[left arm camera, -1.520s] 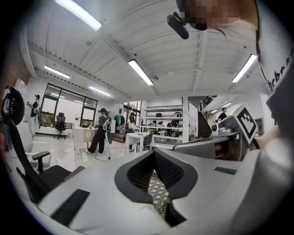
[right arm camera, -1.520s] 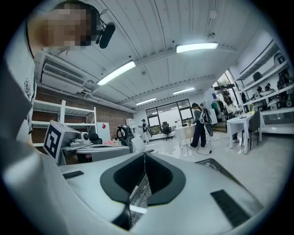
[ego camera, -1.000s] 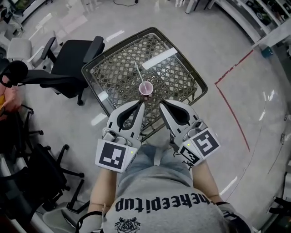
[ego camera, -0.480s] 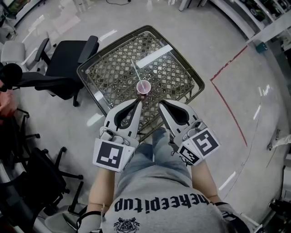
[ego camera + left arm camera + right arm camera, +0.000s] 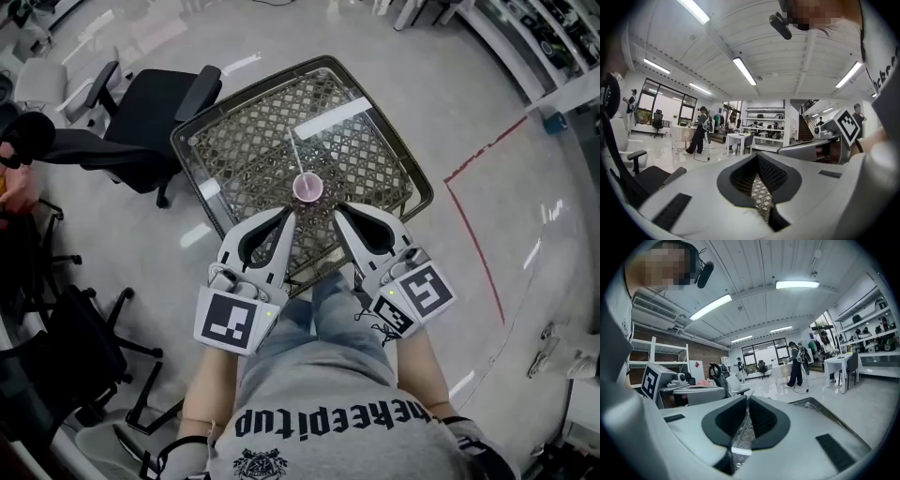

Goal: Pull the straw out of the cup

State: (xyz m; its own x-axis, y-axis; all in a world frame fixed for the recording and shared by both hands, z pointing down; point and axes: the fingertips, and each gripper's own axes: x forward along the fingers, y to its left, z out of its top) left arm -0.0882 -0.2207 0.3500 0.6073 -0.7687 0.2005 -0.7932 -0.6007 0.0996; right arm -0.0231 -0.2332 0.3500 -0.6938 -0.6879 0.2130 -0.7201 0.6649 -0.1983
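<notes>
Pink cup (image 5: pixel 307 187) is standing on a glass-topped wicker table (image 5: pixel 253 150), with a white straw (image 5: pixel 296 155) sitting in it.
The cup is lying just ahead of both grippers, between their tips, and the straw is leaning away from them and leftward. Left gripper (image 5: pixel 288 215) is resting closed and empty, seemingly the nearer. Right gripper (image 5: pixel 338 213) is opening its jaws, with nothing between them. Other cup contents cannot be made out.

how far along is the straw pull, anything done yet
Nothing done yet: the straw still stands in the pink cup on the glass table. In hand: nothing; the left gripper is shut and empty, the right gripper is opening its jaws with nothing between them, both just short of the cup. Left: grip the straw and lift it out.
</notes>
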